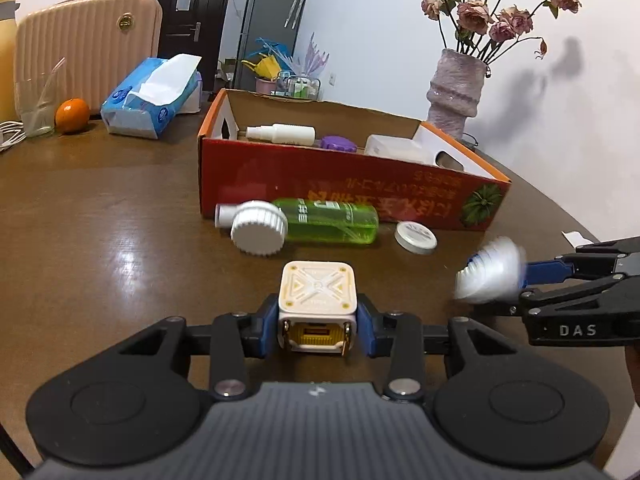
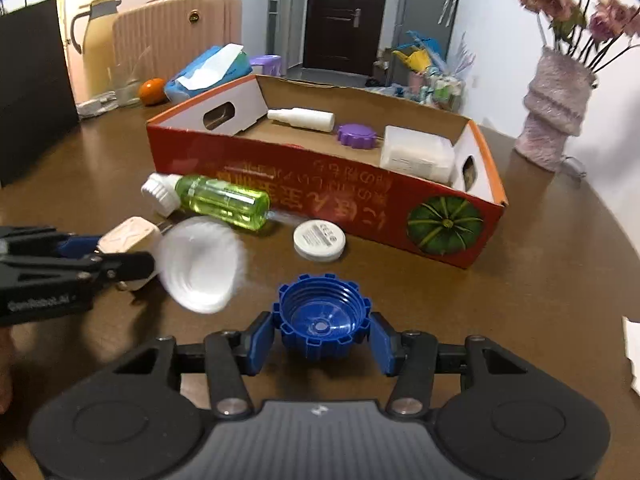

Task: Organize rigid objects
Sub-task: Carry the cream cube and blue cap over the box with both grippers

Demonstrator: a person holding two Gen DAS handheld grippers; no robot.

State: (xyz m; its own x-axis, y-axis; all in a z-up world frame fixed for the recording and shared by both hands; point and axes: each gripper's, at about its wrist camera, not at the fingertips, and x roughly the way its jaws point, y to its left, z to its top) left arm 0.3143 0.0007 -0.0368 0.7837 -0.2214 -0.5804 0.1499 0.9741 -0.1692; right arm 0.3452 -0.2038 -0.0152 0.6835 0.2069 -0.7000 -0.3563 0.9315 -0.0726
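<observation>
My left gripper point(image 1: 318, 330) is shut on a cream and yellow plug adapter point(image 1: 318, 300) low over the brown table point(image 1: 100, 220). My right gripper point(image 2: 322, 334) is shut on a blue ribbed cap point(image 2: 322, 326). A blurred white cap point(image 2: 200, 264) is in motion between the two grippers; it also shows in the left wrist view point(image 1: 490, 270). A red cardboard box point(image 2: 320, 184) beyond holds a white spray bottle point(image 2: 302, 119), a purple lid point(image 2: 354, 135) and a white container point(image 2: 416, 156). A green bottle point(image 2: 222, 200) and a small white round lid point(image 2: 319, 239) lie in front of the box.
A tissue pack point(image 1: 154, 96), an orange point(image 1: 72, 115) and a glass point(image 1: 38, 108) stand at the far left. A pink suitcase point(image 1: 88, 40) is behind them. A vase of dried roses point(image 1: 456, 92) stands at the back right. A dark panel point(image 2: 32, 92) stands at the left.
</observation>
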